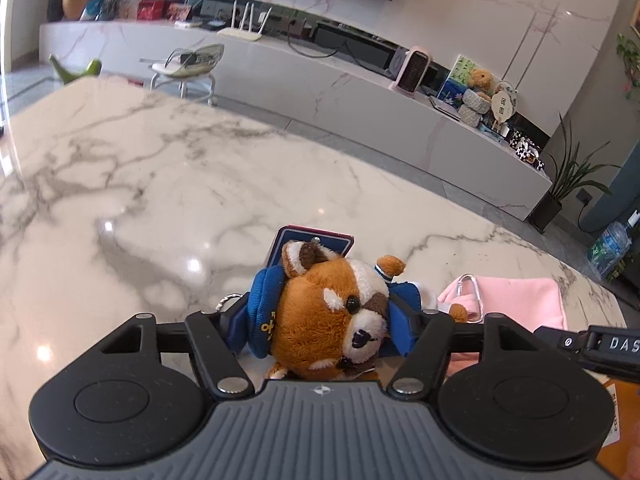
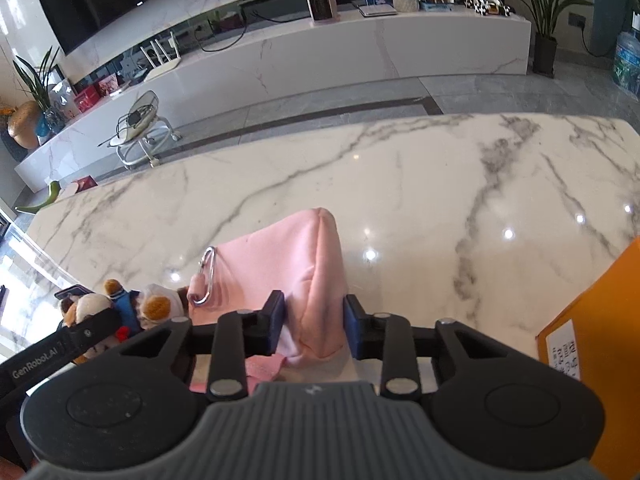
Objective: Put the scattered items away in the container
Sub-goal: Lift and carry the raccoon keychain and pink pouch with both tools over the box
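Right hand-held gripper (image 2: 314,326) tight on pink pouch (image 2: 288,264)

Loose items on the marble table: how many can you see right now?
2. The plush raccoon sits between the left gripper fingers; the pink pouch, just to its right, is clamped by the right gripper. More may lie outside both views.

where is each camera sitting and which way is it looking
Left wrist: sits on the left gripper, looking forward and down along its fingers at the plush toy between them on the marble table; the right gripper's finger enters at right.
Right wrist: sits on the right gripper, looking down at the pink pouch it pinches; the left gripper's finger shows at left, an orange box at right.
Shared: toy, pouch, table, the TV wall beyond.
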`<state>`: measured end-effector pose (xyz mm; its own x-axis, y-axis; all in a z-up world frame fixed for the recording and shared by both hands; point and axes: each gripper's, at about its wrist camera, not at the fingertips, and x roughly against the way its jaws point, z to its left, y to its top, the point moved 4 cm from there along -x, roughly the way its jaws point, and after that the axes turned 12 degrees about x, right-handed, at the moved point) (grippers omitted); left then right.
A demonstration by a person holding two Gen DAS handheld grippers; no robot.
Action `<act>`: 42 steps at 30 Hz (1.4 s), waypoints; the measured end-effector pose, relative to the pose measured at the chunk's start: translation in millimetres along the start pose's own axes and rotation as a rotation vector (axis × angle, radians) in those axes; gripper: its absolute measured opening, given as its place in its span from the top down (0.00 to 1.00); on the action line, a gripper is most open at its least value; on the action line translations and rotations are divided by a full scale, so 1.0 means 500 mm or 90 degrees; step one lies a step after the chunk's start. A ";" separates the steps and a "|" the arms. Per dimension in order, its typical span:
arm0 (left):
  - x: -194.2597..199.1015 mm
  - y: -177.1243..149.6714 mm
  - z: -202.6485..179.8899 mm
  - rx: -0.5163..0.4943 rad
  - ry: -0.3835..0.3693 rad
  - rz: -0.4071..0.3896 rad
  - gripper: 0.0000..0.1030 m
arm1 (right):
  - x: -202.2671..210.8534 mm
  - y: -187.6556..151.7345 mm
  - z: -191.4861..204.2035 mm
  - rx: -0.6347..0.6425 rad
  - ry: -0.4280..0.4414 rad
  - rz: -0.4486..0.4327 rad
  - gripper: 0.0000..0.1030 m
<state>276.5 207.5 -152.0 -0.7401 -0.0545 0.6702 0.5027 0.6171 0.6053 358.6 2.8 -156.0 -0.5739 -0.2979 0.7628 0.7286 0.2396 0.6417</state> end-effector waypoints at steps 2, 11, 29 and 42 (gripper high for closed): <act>0.014 0.004 -0.007 -0.003 -0.005 -0.013 0.25 | 0.015 0.006 0.005 0.009 -0.004 -0.013 0.70; 0.114 0.031 -0.035 -0.018 -0.011 -0.066 0.26 | 0.102 0.012 0.002 0.010 -0.017 -0.064 0.70; 0.371 -0.007 -0.151 -0.062 -0.091 -0.134 0.25 | 0.395 -0.054 -0.039 -0.045 -0.024 -0.181 0.70; 0.458 -0.118 -0.321 -0.166 -0.187 -0.136 0.25 | 0.598 -0.158 -0.179 -0.105 -0.090 -0.274 0.70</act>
<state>149.0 32.8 34.7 -0.9162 0.0895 0.3906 0.3926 0.3953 0.8304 162.9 -187.8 14.1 -0.8734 -0.2071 0.4409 0.4562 -0.0308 0.8893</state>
